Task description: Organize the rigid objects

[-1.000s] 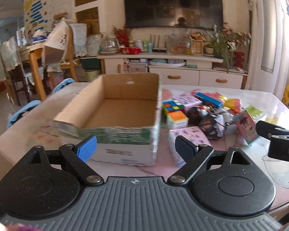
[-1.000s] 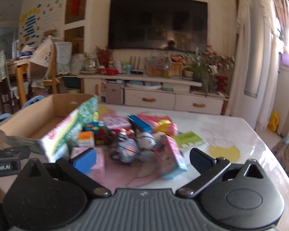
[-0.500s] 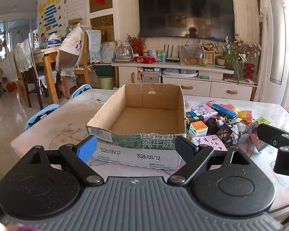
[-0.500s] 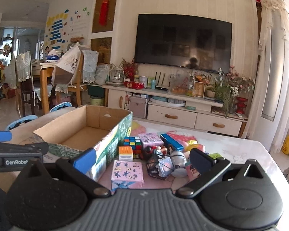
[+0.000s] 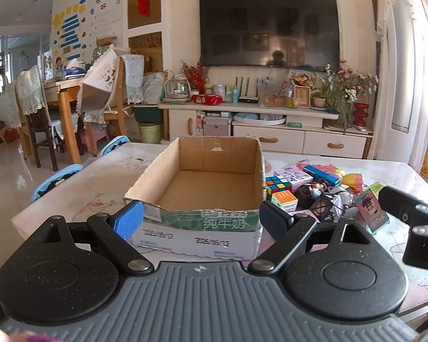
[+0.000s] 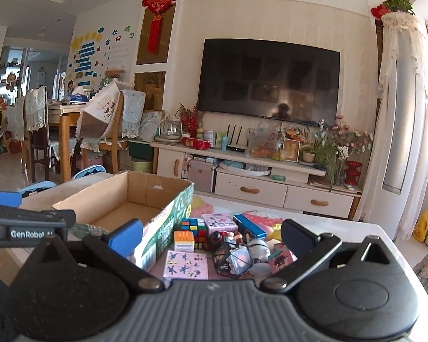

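An open, empty cardboard box (image 5: 208,188) stands on the table, also in the right wrist view (image 6: 128,208). Right of it lies a heap of toys: a Rubik's cube (image 5: 278,183) (image 6: 195,226), a small orange-topped cube (image 6: 184,240), a pink puzzle box (image 6: 185,265), a black wire polyhedron (image 6: 232,258) and small cartons (image 5: 372,211). My left gripper (image 5: 201,221) is open and empty, just before the box's near wall. My right gripper (image 6: 211,236) is open and empty, held back from the heap.
The pale table (image 5: 111,171) ends close in front and at the right (image 6: 385,233). Blue chair backs (image 5: 57,179) stand at its left. A TV cabinet (image 5: 271,131) and a dining table with chairs (image 5: 65,105) stand behind.
Both grippers have pulled back and tilted up, so the box and the toys look smaller and lower in the views. Both stayed open and empty.
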The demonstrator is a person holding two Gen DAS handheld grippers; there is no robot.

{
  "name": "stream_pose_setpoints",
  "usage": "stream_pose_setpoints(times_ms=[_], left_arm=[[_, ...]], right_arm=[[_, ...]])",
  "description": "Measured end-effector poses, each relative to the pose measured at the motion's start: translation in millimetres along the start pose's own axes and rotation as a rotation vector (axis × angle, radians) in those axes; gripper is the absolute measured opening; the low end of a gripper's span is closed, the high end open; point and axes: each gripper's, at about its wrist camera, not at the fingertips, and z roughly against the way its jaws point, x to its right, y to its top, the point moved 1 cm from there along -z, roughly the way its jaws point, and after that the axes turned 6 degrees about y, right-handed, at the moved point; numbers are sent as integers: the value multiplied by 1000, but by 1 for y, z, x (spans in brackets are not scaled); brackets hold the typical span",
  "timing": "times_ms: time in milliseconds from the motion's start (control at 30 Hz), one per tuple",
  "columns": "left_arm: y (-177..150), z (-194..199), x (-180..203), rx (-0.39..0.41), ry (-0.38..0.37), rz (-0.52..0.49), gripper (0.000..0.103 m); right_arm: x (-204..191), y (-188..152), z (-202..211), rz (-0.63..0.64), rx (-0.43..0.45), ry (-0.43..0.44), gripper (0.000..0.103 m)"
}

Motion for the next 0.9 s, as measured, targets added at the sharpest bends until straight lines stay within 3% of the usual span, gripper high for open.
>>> stream_pose_setpoints(times_ms=[167, 433, 600, 900], left_arm=[[-9, -4, 16, -7, -69, -23, 103], [-27, -16, 62, -41, -172, -97, 103], [-42, -32, 97, -75, -206, -141, 103], [-56, -78, 140, -120, -125, -166, 103]], right_arm=[[16, -25, -9, 33, -43, -62, 102], [73, -66, -38, -41, -149, -161, 102], [101, -82, -57, -72, -192, -171, 102], [146, -88, -93, -198, -228, -93, 97]])
